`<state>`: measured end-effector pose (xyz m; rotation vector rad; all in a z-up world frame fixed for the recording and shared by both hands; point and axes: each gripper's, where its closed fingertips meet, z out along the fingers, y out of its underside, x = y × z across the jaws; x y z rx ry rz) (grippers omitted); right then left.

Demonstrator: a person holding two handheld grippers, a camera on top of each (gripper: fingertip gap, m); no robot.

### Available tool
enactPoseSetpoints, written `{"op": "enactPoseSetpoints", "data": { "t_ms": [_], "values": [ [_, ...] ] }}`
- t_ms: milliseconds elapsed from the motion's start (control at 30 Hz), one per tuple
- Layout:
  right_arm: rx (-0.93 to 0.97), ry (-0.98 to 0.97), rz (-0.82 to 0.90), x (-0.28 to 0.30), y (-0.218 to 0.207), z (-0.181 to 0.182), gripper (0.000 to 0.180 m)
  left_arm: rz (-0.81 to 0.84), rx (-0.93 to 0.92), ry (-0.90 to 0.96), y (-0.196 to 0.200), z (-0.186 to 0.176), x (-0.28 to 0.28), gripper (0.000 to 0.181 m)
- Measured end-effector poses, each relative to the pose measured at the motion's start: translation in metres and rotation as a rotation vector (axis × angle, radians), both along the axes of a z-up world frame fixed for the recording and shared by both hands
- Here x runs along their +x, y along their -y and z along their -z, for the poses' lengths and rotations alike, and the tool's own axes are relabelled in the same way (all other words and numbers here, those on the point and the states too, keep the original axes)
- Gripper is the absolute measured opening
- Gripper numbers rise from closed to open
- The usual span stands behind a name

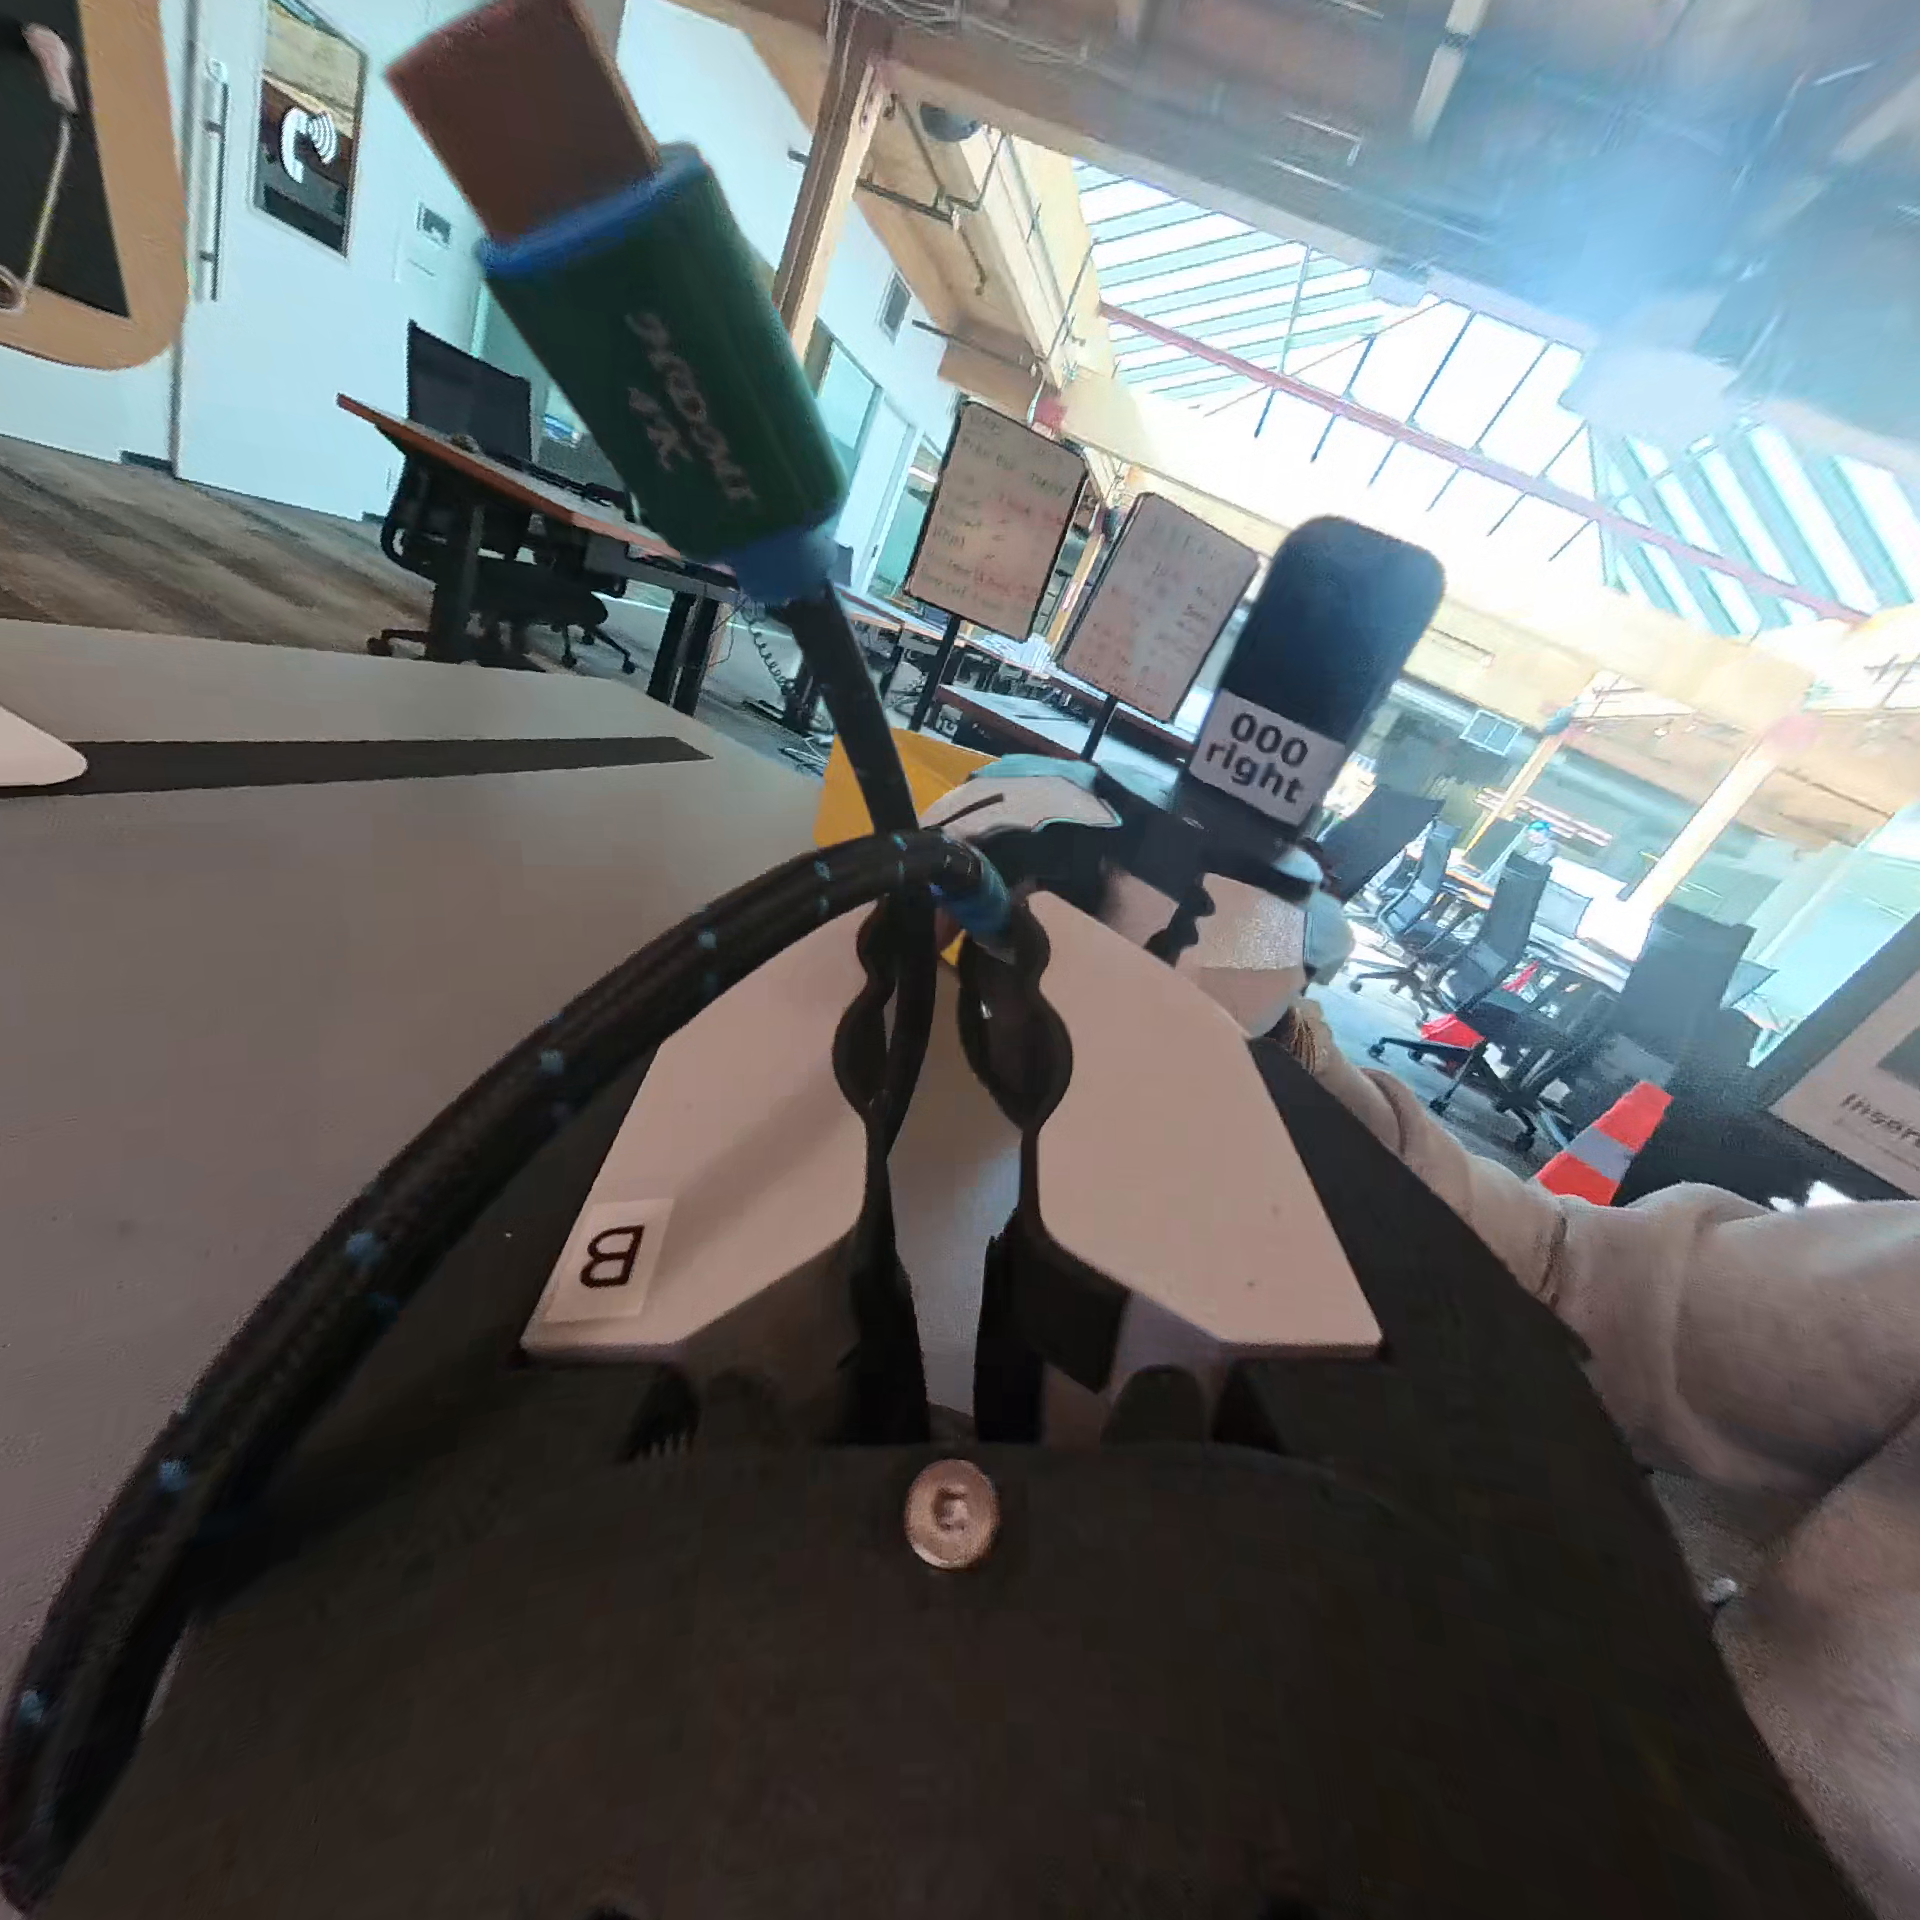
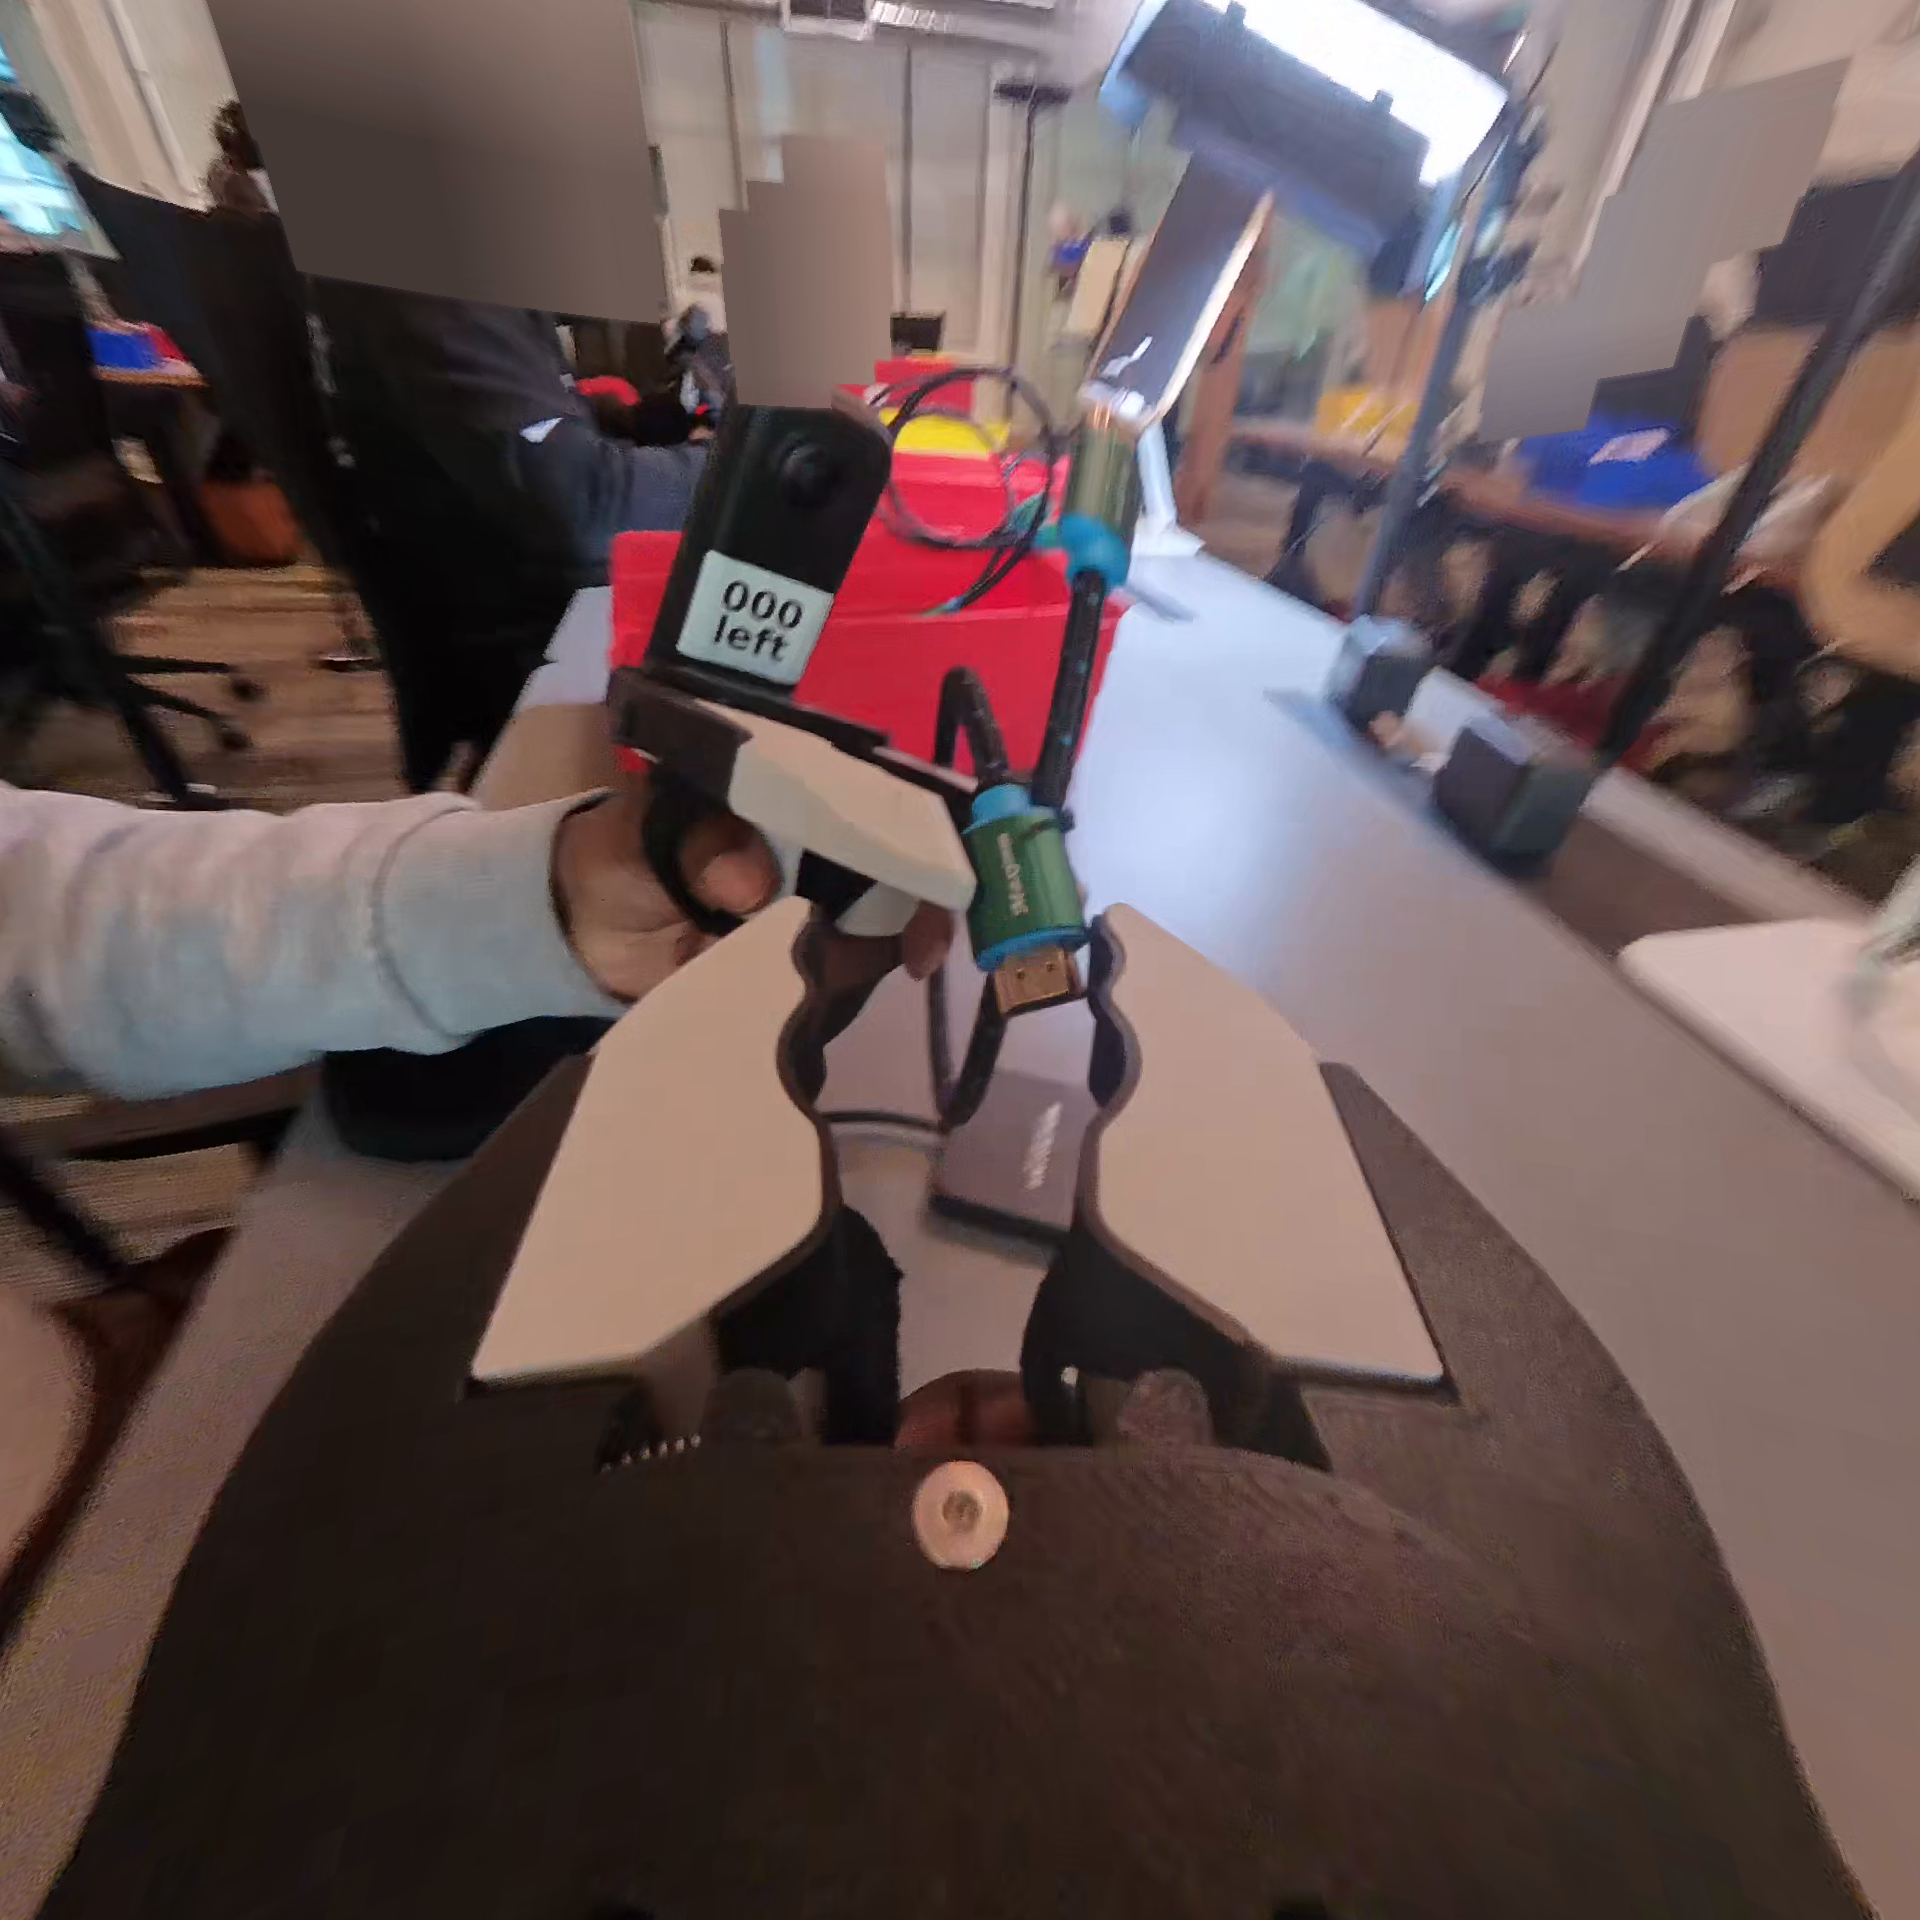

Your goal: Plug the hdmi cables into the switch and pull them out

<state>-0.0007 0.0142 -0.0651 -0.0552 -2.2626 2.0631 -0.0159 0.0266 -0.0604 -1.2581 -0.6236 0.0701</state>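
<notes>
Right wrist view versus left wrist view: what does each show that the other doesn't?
Only the right wrist view shows the flat dark switch box on the grey table, a second green-shelled plug pointing down toward it, and the open right gripper. Only the left wrist view shows the left gripper's fingers pinching the cable. Both show the black braided HDMI cable and its raised green-shelled plug.

My left wrist camera looks up along my left gripper point(image 1: 940, 935) toward the ceiling; my right one, tilted down, faces it closely. Both share, I think, the plug point(image 2: 1023, 894).
</notes>
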Motion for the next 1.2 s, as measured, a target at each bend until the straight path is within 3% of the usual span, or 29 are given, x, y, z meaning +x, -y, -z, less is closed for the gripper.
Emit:
{"op": "enactPoseSetpoints", "data": {
  "t_ms": [100,167,267,300,367,400,600,800,867,900,1067,1200],
  "values": [
    [-0.026,-0.246,0.126,-0.007,-0.002,-0.01,0.022,0.033,0.036,-0.013,-0.001,-0.006,0.005,0.02],
    [-0.015,-0.337,0.155,-0.007,-0.004,-0.012,0.022,0.039,0.036,-0.028,-0.002,-0.007,0.007,0.02],
    [-0.056,-0.332,0.126,-0.001,-0.004,-0.019,0.021,0.08,0.14,-0.036,-0.001,-0.018,0.011,0.021],
    [-0.05,-0.334,0.119,0.0,-0.004,-0.018,0.021,0.088,0.224,-0.027,0.004,-0.026,0.011,0.034],
    [-0.024,-0.353,0.108,0.002,0.0,-0.012,0.021,0.114,0.377,0.012,0.016,-0.036,0.009,0.029],
    [-0.019,-0.361,0.102,0.004,0.002,-0.011,0.021,0.124,0.423,0.02,0.021,-0.038,0.008,0.018],
    [-0.041,-0.359,0.123,0.005,0.003,-0.018,0.021,0.114,0.565,0.017,0.043,-0.051,0.007,0.014],
    [0.038,-0.265,0.098,0.0,0.002,-0.002,0.022,0.078,0.482,0.021,0.039,-0.044,0.004,0.013],
    [0.1,-0.234,0.076,0.0,0.003,0.007,0.061,0.043,0.402,-0.004,0.035,-0.039,0.004,0.008],
    [0.137,-0.214,0.071,0.0,0.002,0.011,0.069,0.033,0.359,-0.015,0.032,-0.037,0.004,0.008],
    [0.116,-0.166,0.042,0.016,0.009,-0.001,0.048,0.013,0.243,-0.029,0.02,-0.027,0.003,0.008],
    [0.138,-0.089,0.08,0.01,0.017,0.006,0.044,-0.001,0.157,-0.042,0.009,-0.018,0.003,0.008]
  ]
}}
